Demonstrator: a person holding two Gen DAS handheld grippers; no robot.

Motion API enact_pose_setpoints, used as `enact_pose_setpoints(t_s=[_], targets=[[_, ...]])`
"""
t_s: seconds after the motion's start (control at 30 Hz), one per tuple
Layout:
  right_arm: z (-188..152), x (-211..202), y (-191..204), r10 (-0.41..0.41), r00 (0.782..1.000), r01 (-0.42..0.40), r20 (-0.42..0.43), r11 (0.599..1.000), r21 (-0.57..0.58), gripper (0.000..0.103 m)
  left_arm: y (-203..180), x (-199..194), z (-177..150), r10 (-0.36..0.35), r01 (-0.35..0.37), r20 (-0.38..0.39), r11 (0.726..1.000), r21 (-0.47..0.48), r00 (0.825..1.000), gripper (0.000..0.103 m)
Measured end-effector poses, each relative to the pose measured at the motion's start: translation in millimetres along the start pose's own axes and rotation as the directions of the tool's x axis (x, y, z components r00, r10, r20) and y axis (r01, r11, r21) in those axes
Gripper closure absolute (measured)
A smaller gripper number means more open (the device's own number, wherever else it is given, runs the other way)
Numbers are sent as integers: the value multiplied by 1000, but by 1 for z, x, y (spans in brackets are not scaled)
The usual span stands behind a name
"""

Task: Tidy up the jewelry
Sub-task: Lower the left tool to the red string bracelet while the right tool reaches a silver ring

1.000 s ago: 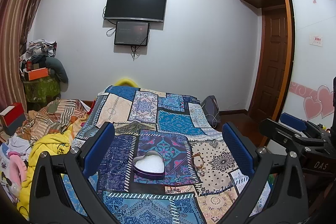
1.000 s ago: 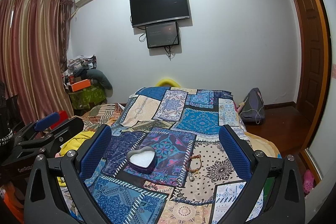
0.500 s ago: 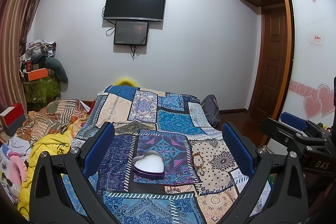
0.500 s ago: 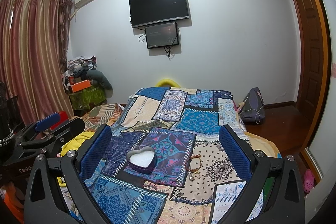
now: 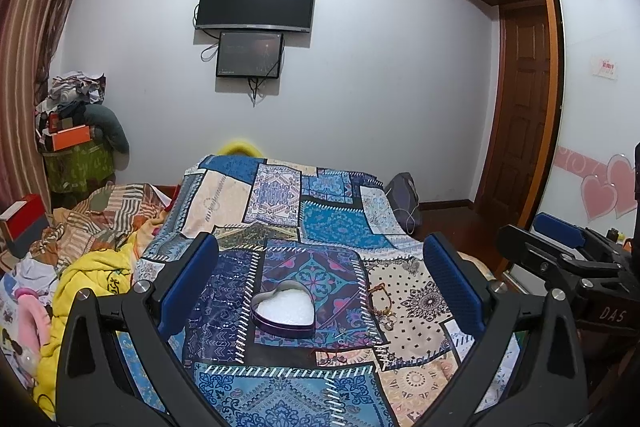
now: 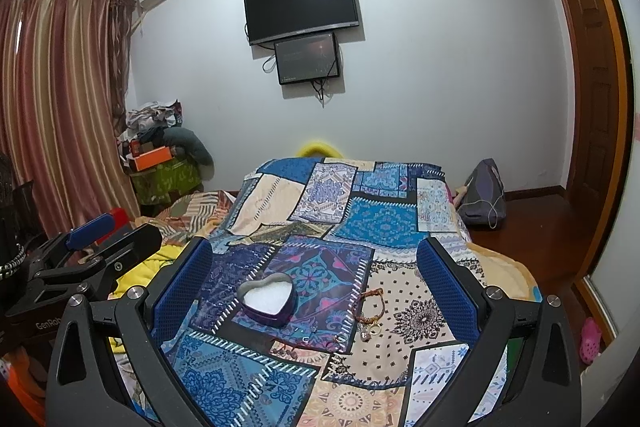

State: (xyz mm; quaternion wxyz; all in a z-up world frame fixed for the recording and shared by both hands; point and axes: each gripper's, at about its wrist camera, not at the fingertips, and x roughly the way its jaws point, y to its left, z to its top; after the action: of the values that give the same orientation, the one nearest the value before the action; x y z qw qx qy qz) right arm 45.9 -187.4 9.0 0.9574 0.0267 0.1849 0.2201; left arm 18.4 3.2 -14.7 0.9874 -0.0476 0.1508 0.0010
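While both grippers hang wide and empty above the bed, the sorting looks not yet begun.

Seen from the left wrist, the left gripper (image 5: 318, 285) spreads its blue ribbed pads well apart around a heart-shaped purple tin box (image 5: 283, 313) with a white, grainy-looking lining, open on the patchwork-print bedspread (image 5: 332, 227); just right of it lies a small tangle of beaded bracelets and rings (image 5: 382, 309), and the right gripper (image 5: 560, 251) shows at the frame's edge. From the right wrist, the right gripper (image 6: 314, 283) is equally wide, holding nothing, with the tin (image 6: 267, 299) left of centre and the jewelry (image 6: 370, 315) beside it. Thin strands on soft cloth likely call for a low, narrow pinch next.
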Motion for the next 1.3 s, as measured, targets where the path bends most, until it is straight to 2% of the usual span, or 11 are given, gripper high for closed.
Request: enact_pose_setpoints(t_s=[0.17,0.3,0.5,0.67,0.83,1.0,1.13,1.23,1.3], targets=[[-4,16,-8,-14,999,14,-44,1000,11,2,1,21,-6,2,-2,-42,1000,-7,999,0],[-10,32,-18,-26,996,28,-86,999,25,2,6,46,-16,0,-1,-104,1000,-15,995,0],[-27,63,-40,-57,983,65,-173,997,42,2,13,92,-40,0,-4,-240,1000,-18,971,0],[-53,94,-65,-85,954,106,-287,993,58,2,18,129,-72,8,-6,-373,1000,6,928,0],[-75,114,-79,-93,918,120,-384,992,47,2,18,150,-101,3,8,-463,1000,24,887,1],[-91,128,-80,-54,902,79,-429,996,42,2,21,170,-122,-48,44,-548,999,-22,835,15],[-102,140,-74,12,894,18,-449,998,63,15,20,177,-132,-91,85,-581,996,-38,809,22],[-110,148,-70,49,878,-19,-477,998,68,28,15,179,-139,-115,122,-606,992,-29,787,31],[-114,154,-66,70,866,-41,-495,997,70,35,11,179,-144,-123,143,-623,990,-18,773,41]])
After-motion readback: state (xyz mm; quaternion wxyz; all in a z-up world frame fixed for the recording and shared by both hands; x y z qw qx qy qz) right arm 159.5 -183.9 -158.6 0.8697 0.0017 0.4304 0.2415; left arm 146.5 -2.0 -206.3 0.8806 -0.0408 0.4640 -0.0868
